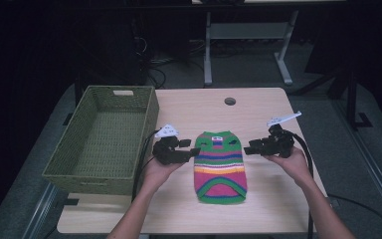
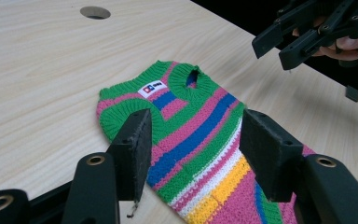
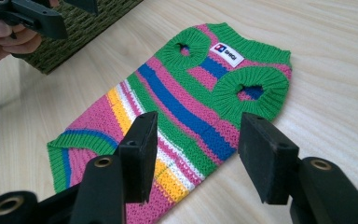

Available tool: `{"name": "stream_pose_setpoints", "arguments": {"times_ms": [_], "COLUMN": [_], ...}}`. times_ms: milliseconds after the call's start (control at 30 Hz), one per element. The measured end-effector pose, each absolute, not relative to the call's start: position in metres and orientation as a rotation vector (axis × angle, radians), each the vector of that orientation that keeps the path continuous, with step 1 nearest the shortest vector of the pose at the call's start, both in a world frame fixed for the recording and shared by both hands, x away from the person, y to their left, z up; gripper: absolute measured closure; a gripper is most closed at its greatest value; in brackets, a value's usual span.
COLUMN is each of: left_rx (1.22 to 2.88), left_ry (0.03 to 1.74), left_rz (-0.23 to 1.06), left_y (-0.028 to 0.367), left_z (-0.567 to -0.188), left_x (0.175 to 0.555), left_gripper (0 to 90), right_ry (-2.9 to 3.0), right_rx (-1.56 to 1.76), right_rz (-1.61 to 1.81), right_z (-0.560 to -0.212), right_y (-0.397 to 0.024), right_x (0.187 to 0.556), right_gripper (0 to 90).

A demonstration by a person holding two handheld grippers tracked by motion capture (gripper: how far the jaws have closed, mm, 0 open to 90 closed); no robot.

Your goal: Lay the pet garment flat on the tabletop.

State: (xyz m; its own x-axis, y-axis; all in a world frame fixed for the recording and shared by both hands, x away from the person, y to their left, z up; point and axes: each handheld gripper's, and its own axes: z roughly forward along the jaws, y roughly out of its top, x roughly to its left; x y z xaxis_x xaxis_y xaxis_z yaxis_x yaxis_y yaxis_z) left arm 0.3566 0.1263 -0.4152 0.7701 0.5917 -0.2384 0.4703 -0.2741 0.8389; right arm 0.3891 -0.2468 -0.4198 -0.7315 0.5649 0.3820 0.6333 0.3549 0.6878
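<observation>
A striped knitted pet sweater (image 1: 220, 167) is laid flat at the desk (image 1: 258, 107) centre. It is flanked by the left tongs (image 1: 195, 151) at nine o'clock and the right tongs (image 1: 247, 149) at three o'clock, both held apart and empty.

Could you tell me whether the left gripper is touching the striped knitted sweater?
Apart. In the left gripper view, the left gripper has open jaws hovering above the striped knitted sweater, nothing pinched between them.

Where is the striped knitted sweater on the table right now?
In the high view the striped sweater lies flat on the table, between the left gripper and the right gripper, to the right of the green basket.
</observation>
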Motion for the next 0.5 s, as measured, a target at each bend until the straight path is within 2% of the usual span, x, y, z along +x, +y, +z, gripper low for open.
{"name": "stream_pose_setpoints", "arguments": {"times_ms": [500], "left_rx": [1.912], "left_ry": [0.801], "left_rz": [0.09], "left_y": [0.13], "left_z": [-0.422], "left_x": [0.345], "left_gripper": [38.1], "right_ry": [-2.491], "right_rx": [-1.106], "right_rz": [-1.342], "right_z": [-0.426], "right_y": [-0.261], "right_x": [0.381], "right_gripper": [42.6]}}
